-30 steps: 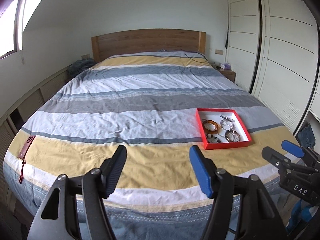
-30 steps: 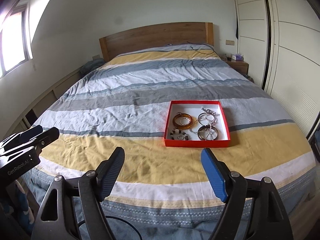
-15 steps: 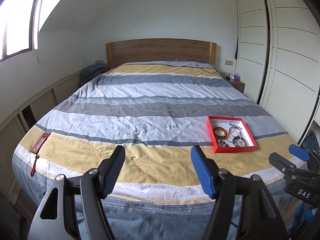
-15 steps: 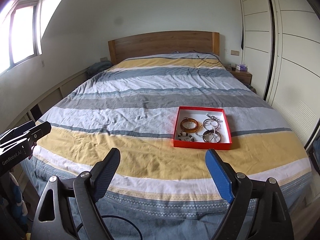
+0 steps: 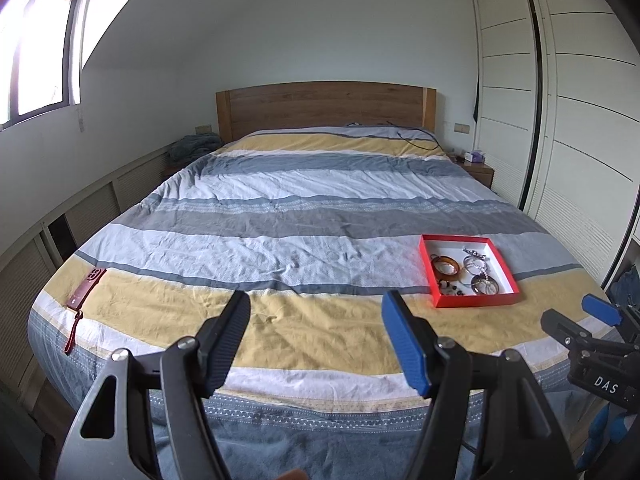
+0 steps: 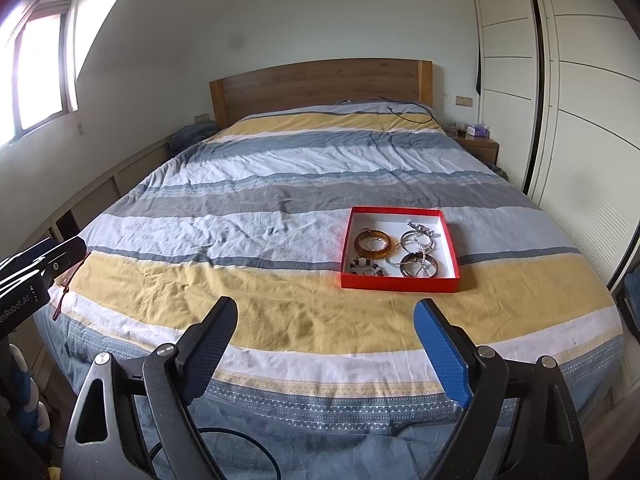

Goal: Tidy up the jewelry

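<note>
A red tray (image 6: 398, 282) with a white floor lies on the striped bed (image 6: 280, 208), near its foot on the right; it also shows in the left wrist view (image 5: 476, 301). In it lie an amber bangle (image 6: 373, 244), silver bangles (image 6: 418, 265), a chain and a beaded bracelet (image 6: 365, 266). My left gripper (image 5: 316, 336) is open and empty above the foot of the bed, left of the tray. My right gripper (image 6: 326, 340) is open and empty, short of the tray.
A dark red phone case with a strap (image 5: 86, 288) lies at the bed's left edge. A black cable (image 6: 408, 114) lies near the wooden headboard (image 6: 320, 84). White wardrobes (image 6: 560, 100) stand on the right, a nightstand (image 6: 478, 146) beside them.
Both grippers have drawn back and up from the bed, so the tray looks smaller and farther. Both stay open and empty.
</note>
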A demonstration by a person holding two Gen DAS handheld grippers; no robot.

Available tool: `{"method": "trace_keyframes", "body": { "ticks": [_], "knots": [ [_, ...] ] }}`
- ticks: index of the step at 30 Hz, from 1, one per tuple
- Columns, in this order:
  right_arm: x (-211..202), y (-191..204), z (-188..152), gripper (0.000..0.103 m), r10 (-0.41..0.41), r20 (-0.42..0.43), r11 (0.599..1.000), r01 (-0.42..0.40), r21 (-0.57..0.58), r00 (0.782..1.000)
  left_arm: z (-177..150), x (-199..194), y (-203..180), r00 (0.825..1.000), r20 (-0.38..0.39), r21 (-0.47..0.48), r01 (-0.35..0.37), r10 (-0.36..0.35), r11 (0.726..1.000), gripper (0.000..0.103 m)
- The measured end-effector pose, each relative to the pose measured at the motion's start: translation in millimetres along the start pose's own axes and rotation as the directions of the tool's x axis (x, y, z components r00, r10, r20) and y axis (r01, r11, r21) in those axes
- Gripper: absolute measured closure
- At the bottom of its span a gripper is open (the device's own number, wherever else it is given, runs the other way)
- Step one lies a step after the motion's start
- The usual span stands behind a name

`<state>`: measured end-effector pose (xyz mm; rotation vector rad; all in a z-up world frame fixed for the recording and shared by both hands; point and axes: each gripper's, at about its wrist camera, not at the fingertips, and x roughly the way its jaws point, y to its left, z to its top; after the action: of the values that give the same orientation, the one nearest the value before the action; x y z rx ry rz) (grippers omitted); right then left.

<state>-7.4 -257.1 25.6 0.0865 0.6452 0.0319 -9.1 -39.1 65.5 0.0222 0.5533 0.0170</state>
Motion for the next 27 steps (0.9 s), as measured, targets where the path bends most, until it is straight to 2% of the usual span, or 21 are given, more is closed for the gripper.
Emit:
{"method": "trace_keyframes", "body": {
  "ticks": [9,21,27],
  "knots": [
    [18.3,-8.0,-7.4,0.012,-0.026,-0.036,1.0,0.027,0.011,0.999,-10.7,29.7,2.3,0.998,-0.066,-0.003,0.008,-0.008,1.0,0.036],
    [54.8,-23.3,-21.4,0.011,-0.04,-0.121,0.998,0.046,0.045,0.992,-31.3,74.6,2.0,0.985,-0.174,0.007,-0.001,0.002,1.0,0.036],
    [72.3,-25.6,-25.2,0.011,-0.046,-0.154,0.997,0.054,0.049,0.987,-36.3,90.8,4.9,0.979,-0.204,-0.001,0.001,-0.001,1.0,0.036]
  ]
}}
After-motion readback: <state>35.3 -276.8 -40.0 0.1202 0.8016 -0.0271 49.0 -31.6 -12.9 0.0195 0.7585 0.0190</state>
